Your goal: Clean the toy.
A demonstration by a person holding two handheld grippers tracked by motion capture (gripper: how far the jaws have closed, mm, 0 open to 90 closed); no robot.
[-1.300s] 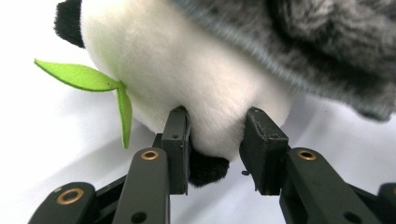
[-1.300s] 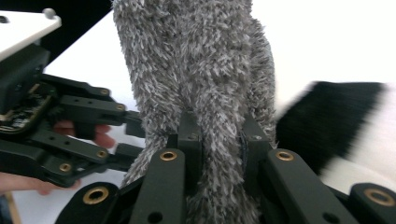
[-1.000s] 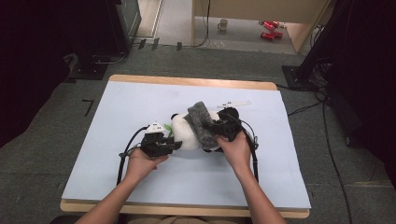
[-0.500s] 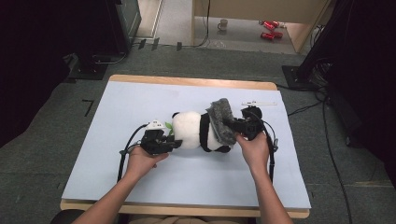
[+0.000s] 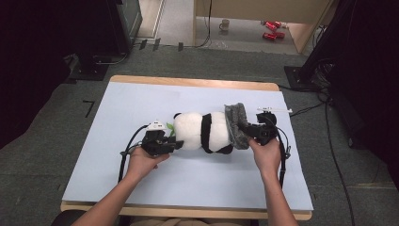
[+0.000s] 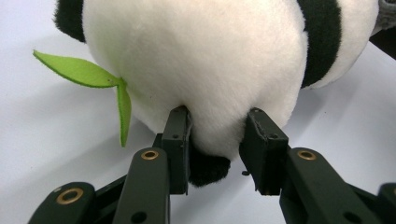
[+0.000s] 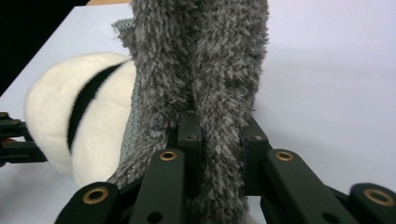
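Left gripper fingers pinch the plush panda, right gripper fingers pinch the grey fuzzy cover; mid-peel, next needs a steady outward pull

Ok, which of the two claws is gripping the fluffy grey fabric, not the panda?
The right claw: its jaws are clamped on the shaggy grey fabric piece. The left claw instead pinches the white-and-black plush panda toy by its white fur.
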